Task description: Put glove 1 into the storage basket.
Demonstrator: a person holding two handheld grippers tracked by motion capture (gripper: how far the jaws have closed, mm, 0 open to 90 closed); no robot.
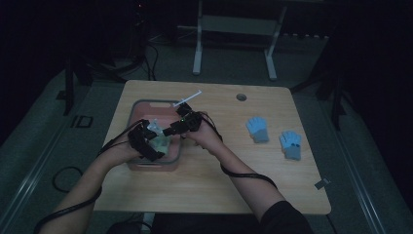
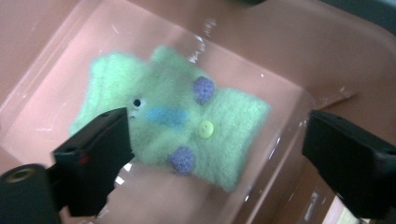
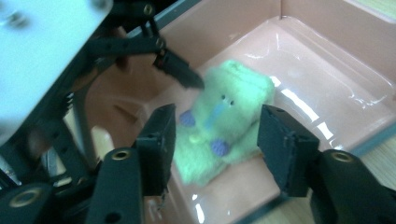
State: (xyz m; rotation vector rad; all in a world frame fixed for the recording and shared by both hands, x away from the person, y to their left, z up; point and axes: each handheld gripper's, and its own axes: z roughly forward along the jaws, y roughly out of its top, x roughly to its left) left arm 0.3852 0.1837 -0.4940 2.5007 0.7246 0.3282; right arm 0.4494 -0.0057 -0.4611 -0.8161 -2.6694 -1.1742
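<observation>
A pale green knitted piece (image 2: 163, 116) with purple bobbles, a yellow button and a blue patch lies flat on the bottom of a pink tray (image 1: 155, 103). My left gripper (image 2: 215, 126) hovers above it. Its jaws are open wide and the pads touch nothing. My right gripper (image 3: 217, 119) is also over the tray, open, with the green piece (image 3: 219, 121) showing in the gap below its jaws. One left gripper finger (image 3: 180, 70) reaches in from the upper left of the right gripper view. In the high view both hands meet over the tray at the table's left middle.
Two blue gloves (image 1: 257, 129) (image 1: 291, 145) lie on the wooden table (image 1: 219, 185) to the right. A thin white stick (image 1: 189, 98) rests by the tray's far corner. A round hole (image 1: 241, 96) sits near the far edge. A metal stand (image 1: 234, 29) is beyond the table.
</observation>
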